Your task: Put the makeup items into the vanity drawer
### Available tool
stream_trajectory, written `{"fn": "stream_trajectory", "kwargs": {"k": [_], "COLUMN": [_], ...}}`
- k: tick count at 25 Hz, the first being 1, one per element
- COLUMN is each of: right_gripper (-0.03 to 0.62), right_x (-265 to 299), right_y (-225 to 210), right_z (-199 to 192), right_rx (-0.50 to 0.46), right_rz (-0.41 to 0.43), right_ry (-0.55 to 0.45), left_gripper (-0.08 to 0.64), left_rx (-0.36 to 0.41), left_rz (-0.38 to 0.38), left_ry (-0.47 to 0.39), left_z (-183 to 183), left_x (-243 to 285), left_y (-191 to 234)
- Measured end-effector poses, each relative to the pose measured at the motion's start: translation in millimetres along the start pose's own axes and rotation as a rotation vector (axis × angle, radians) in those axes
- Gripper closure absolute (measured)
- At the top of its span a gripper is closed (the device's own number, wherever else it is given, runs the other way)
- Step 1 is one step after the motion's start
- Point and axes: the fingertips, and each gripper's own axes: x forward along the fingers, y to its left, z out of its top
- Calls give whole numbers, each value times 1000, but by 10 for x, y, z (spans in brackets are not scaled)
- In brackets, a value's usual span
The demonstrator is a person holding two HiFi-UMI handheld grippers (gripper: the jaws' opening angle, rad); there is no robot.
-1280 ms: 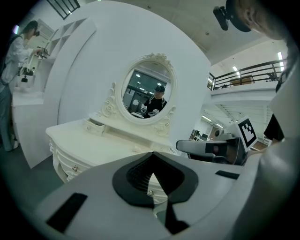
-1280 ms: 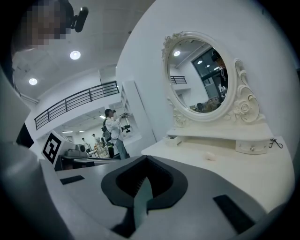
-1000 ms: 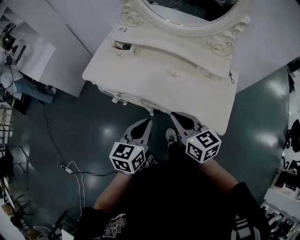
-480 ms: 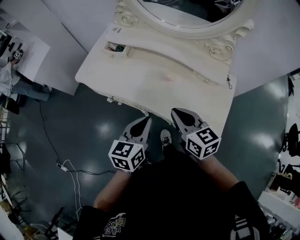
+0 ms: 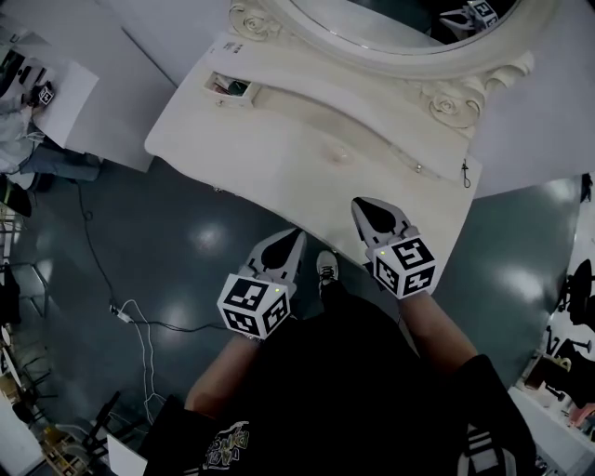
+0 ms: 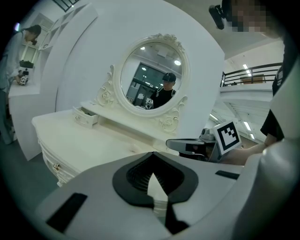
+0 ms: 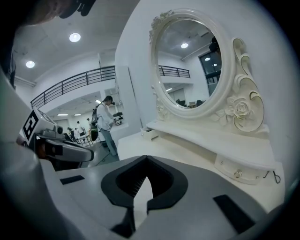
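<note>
The white vanity [image 5: 279,149] stands ahead under its oval mirror [image 5: 390,28]. Its small left drawer [image 5: 232,88] is pulled open, and a few small coloured items show inside; I cannot tell what they are. This open drawer also shows in the left gripper view [image 6: 86,116] and the right gripper view [image 7: 151,133]. The small right drawer [image 7: 239,171] is closed. My left gripper [image 5: 290,242] [image 6: 152,153] is shut and empty, over the floor just short of the vanity's front. My right gripper [image 5: 364,206] [image 7: 146,157] is shut and empty, with its tip over the tabletop's front edge.
A white cable [image 5: 139,321] lies on the dark floor at the left. A person [image 5: 28,139] sits by a white desk at the far left. My shoe [image 5: 325,270] is between the grippers. The vanity's front drawers have small knobs [image 6: 56,166]. A small hook [image 5: 465,172] hangs at the right end.
Both grippers have moved forward toward the vanity. The right one has gone from just short of the front edge to over the tabletop. Both stay shut.
</note>
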Motion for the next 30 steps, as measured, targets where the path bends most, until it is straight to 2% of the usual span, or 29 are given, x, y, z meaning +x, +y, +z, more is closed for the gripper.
{"fn": "stream_trajectory", "kwargs": {"k": [10,12,17,27,30], "right_gripper": [555,484,465,449,468], "right_x": [643,780,1106,1545,1603], "right_y": [-560,-632,-802,-952,-954], "right_z": [-205,-260,-392,-501,-502], "right_rx": [-122,-140,-228,-414,-443], "right_rz": [-6,3,-3,-17,-24], "right_ry": [124,151,219,320,333], "left_gripper": [560,560,560,560,560], "left_rx": [-25,-30,-44,-83,-94], "left_rz": [39,48,79,161,176], "left_ry": [33,37,38,30,28], "left_z": [-31,-28,3,-1,-10], "left_x": [262,307,346,281,238], "left_y": [149,181,273,527,571]}}
